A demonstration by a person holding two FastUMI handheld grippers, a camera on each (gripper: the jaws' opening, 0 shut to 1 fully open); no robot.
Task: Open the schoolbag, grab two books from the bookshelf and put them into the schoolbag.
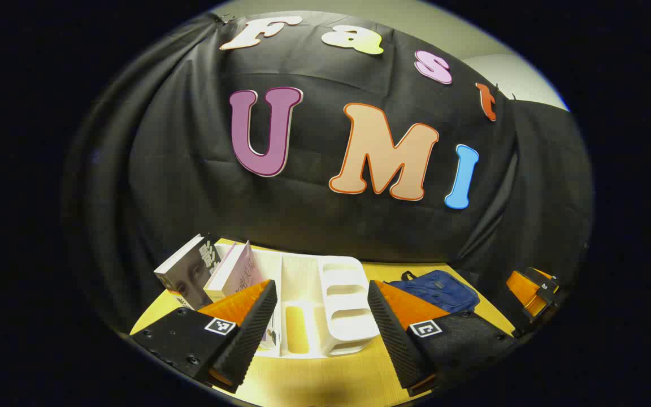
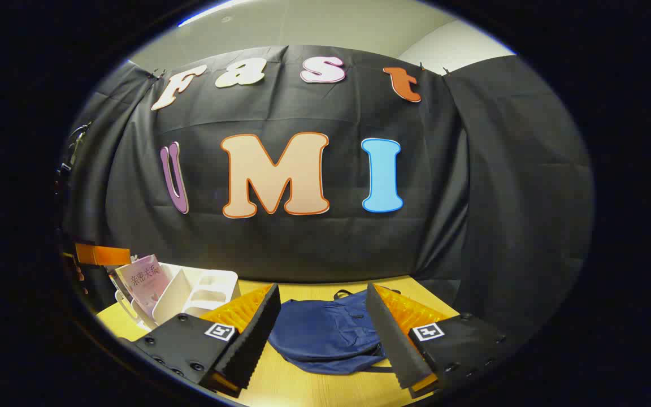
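Note:
A white bookshelf (image 1: 348,299) stands on the yellow table (image 1: 325,379), straight ahead of my left gripper (image 1: 322,316), which is open and empty. Two books lean in its left end: a grey-covered book (image 1: 187,271) and a pink book (image 1: 238,271). The blue schoolbag (image 1: 438,289) lies flat at the right, zipped as far as I can see. In the right gripper view the schoolbag (image 2: 325,333) lies just beyond my open, empty right gripper (image 2: 322,330). The bookshelf (image 2: 192,297) and pink book (image 2: 146,280) are at the left there.
The other gripper (image 1: 532,294) shows at the far right of the left gripper view. Another gripper (image 2: 99,254) sits at the far left of the right gripper view. Black cloth walls close the table's back and sides. The wooden table's near edge (image 2: 314,390) lies below the fingers.

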